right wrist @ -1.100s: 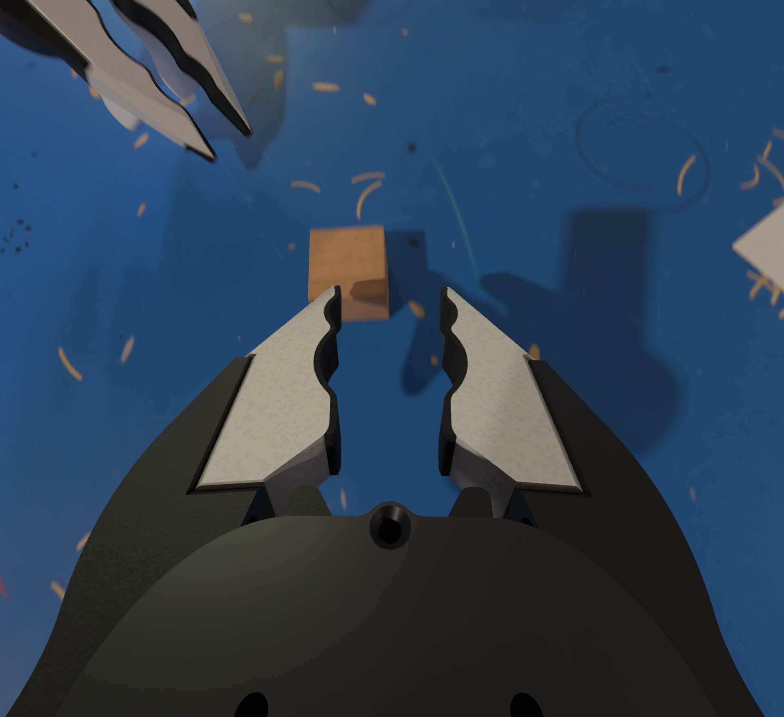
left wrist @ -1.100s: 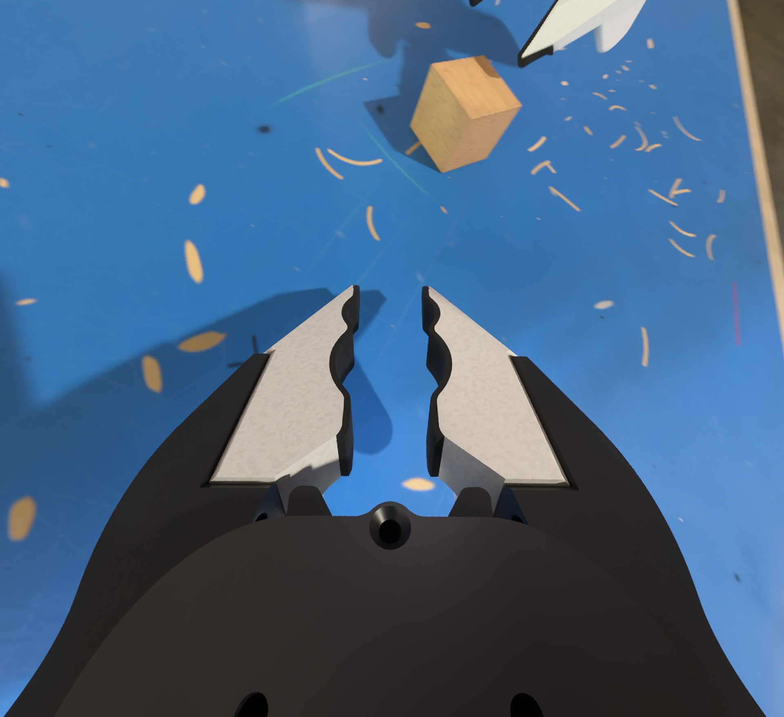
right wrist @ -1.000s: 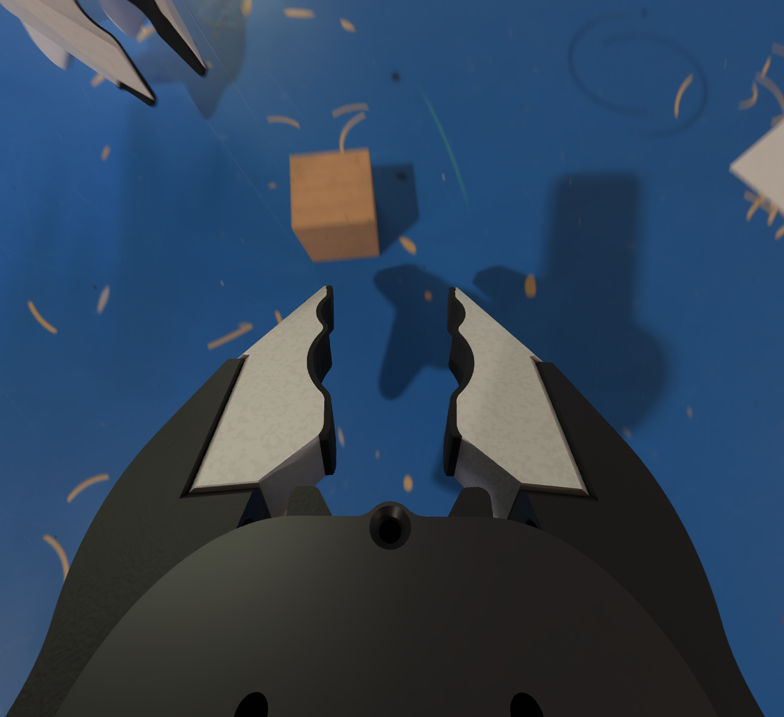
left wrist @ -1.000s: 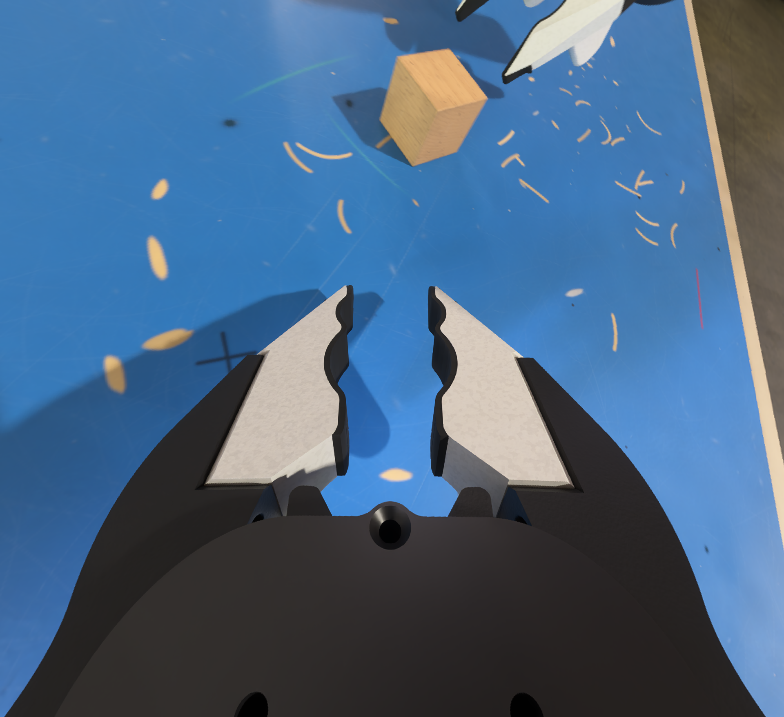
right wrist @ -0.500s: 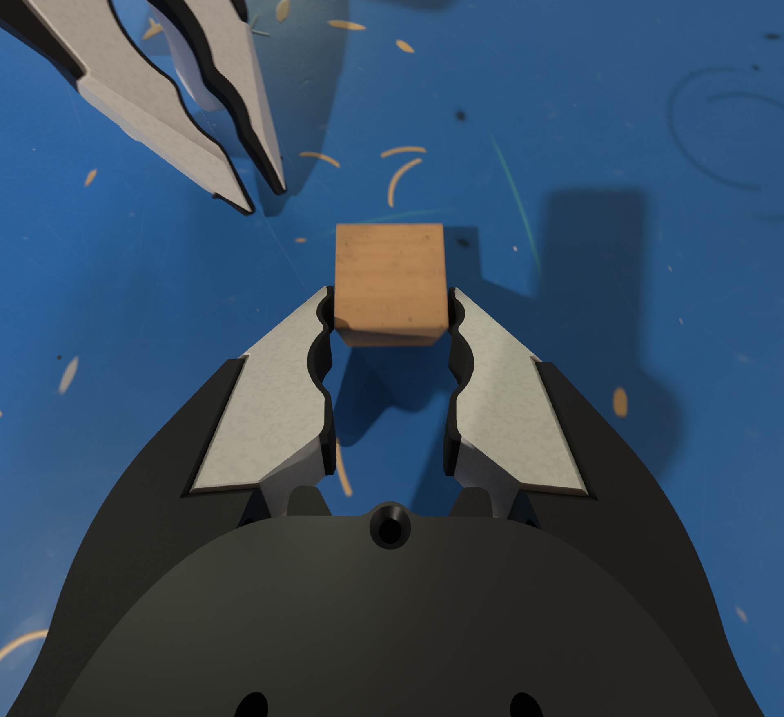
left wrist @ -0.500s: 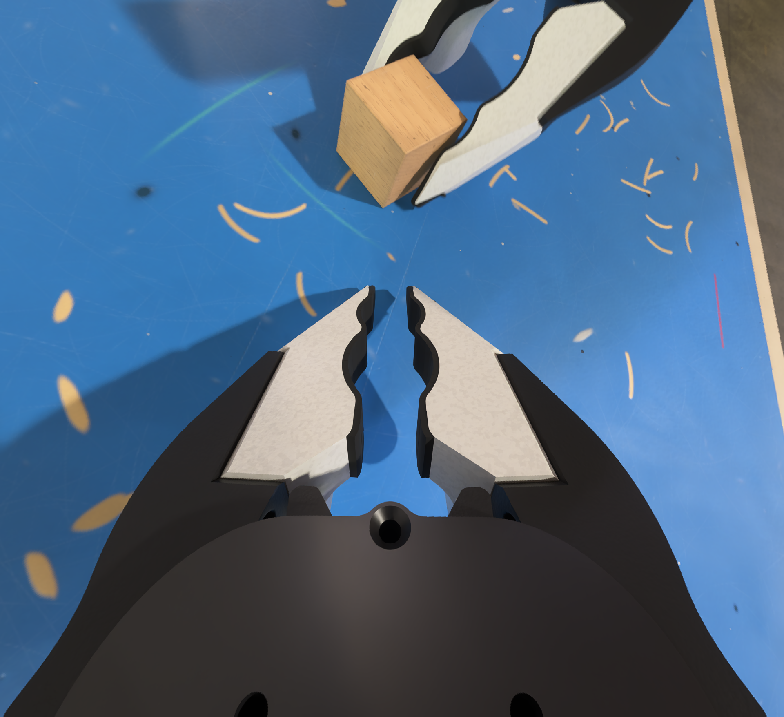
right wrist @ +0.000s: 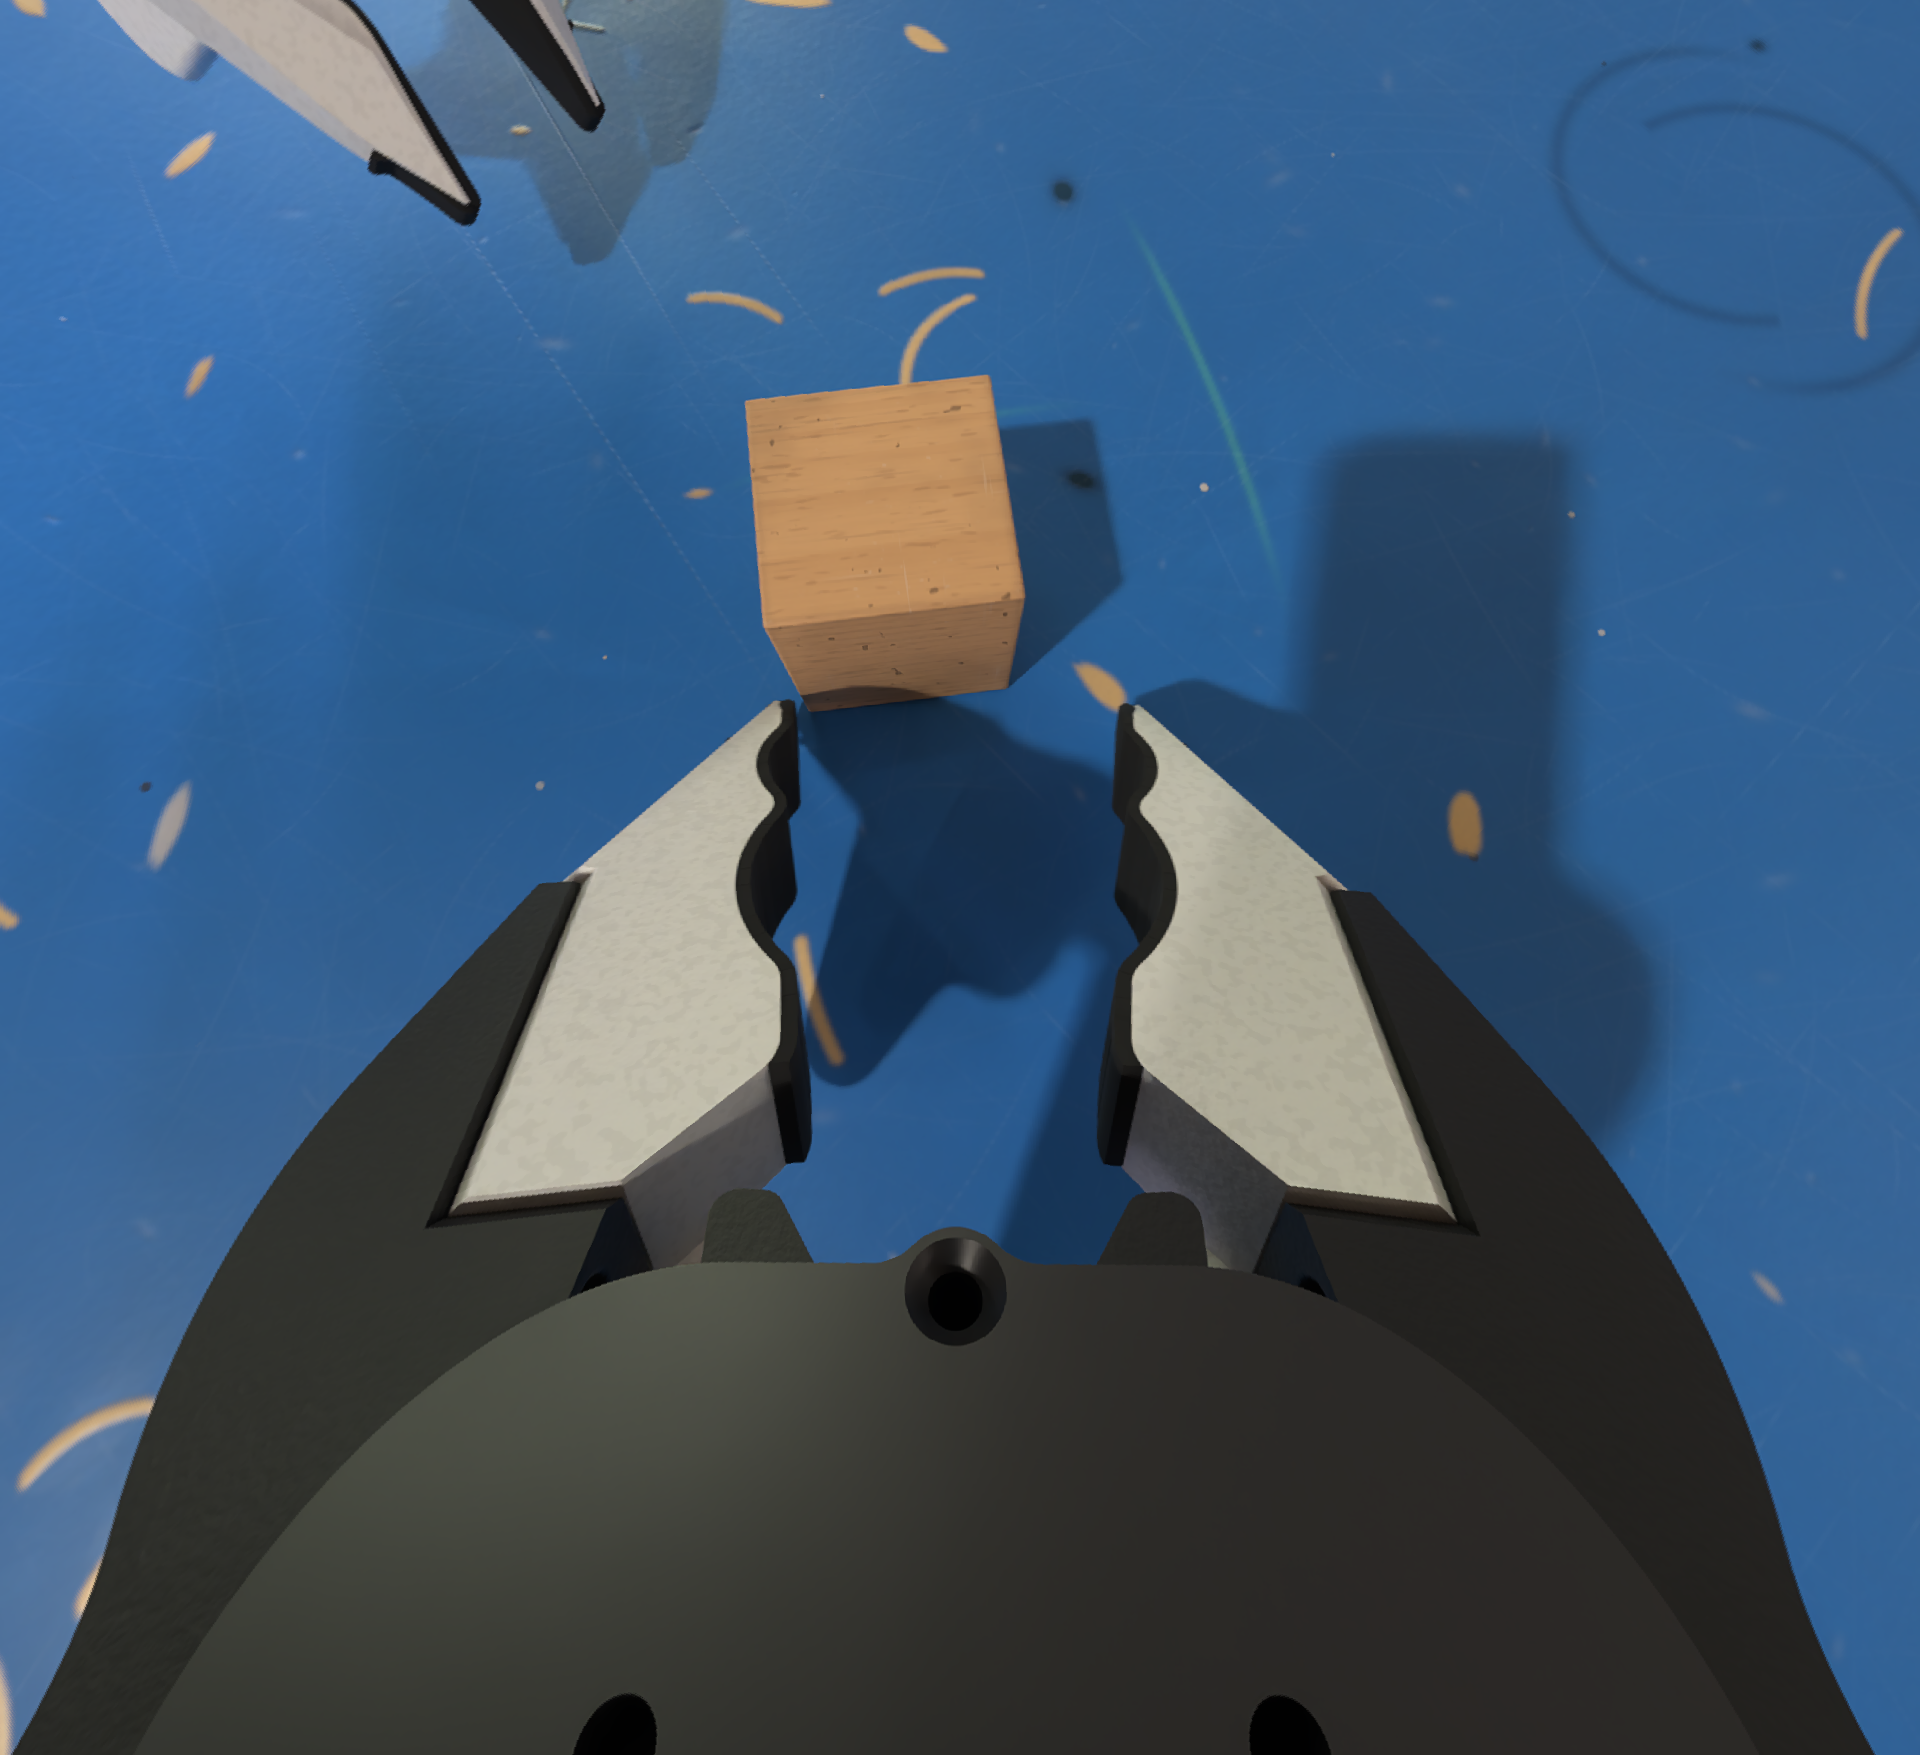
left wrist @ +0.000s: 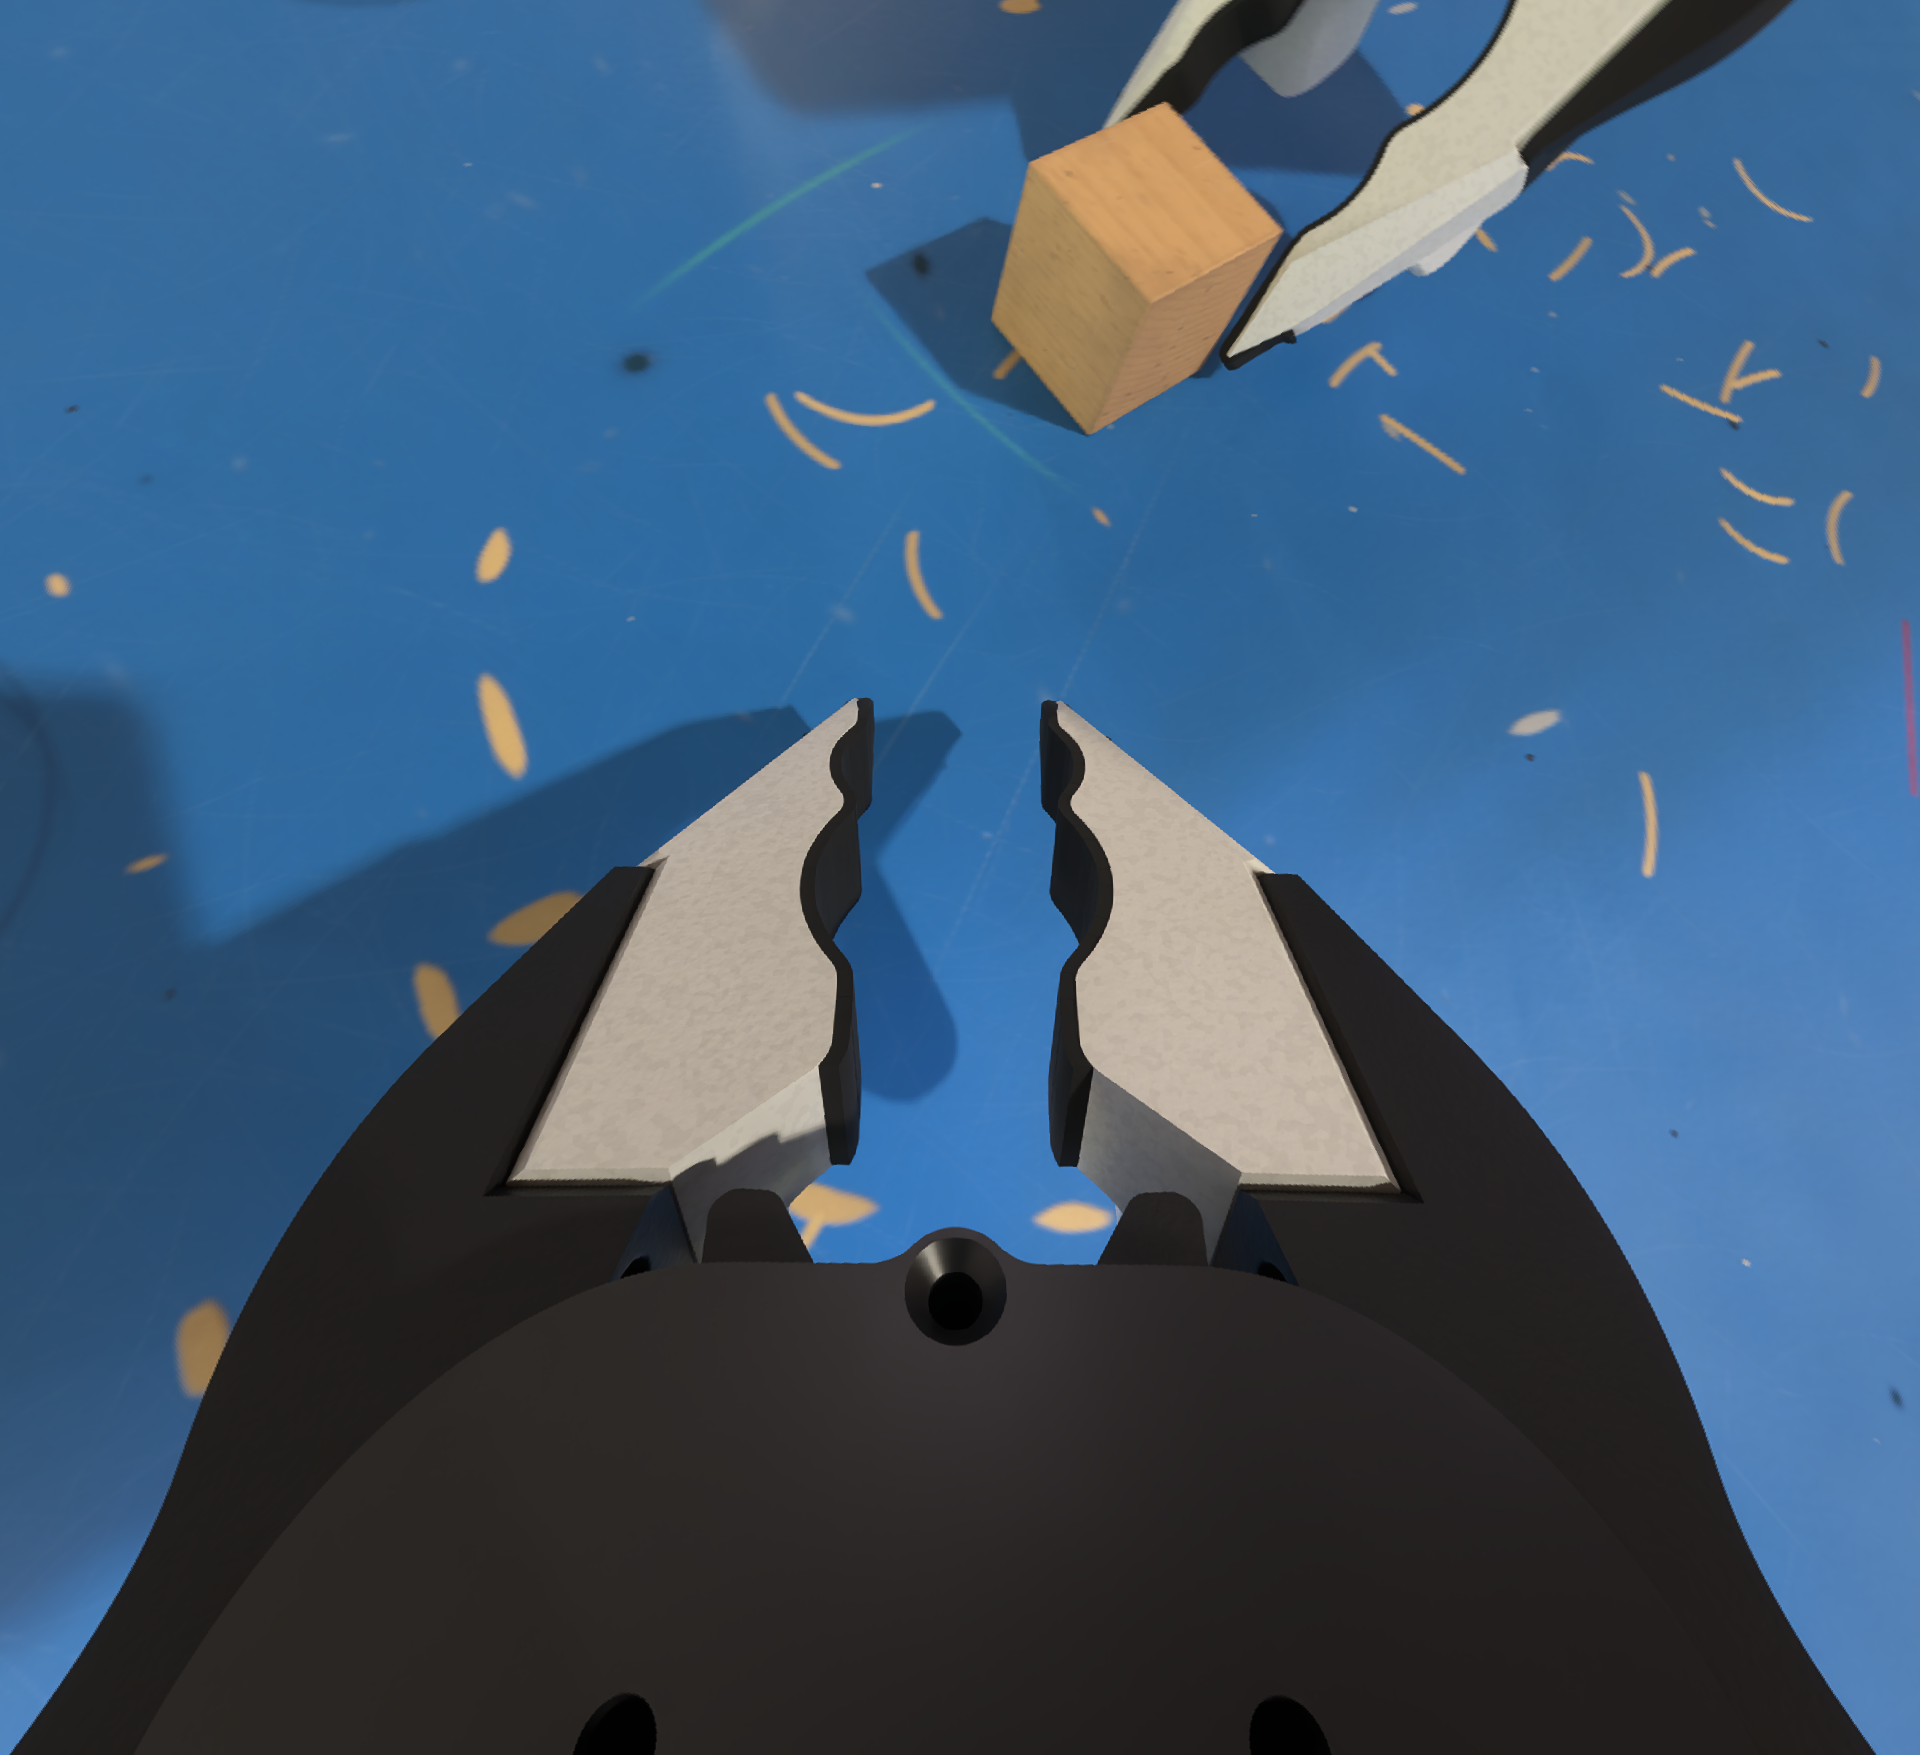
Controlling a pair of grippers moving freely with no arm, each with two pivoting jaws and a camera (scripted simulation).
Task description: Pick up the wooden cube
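The wooden cube rests on the blue table, just ahead of my right gripper. That gripper is open and empty, and its left tip is close to the cube's near lower corner. In the left wrist view the cube lies at the upper right, with the right gripper's fingers on either side of it. My left gripper is open and empty, well short of the cube. It also shows at the top left of the right wrist view.
Wood shavings lie scattered over the blue table top, thickest to the right of the cube. Faint circular scratches mark the surface. Gripper shadows fall beside the cube.
My right gripper has drawn back, so the cube is now ahead of its tips instead of between them. My left gripper has opened wider and backed away from the cube.
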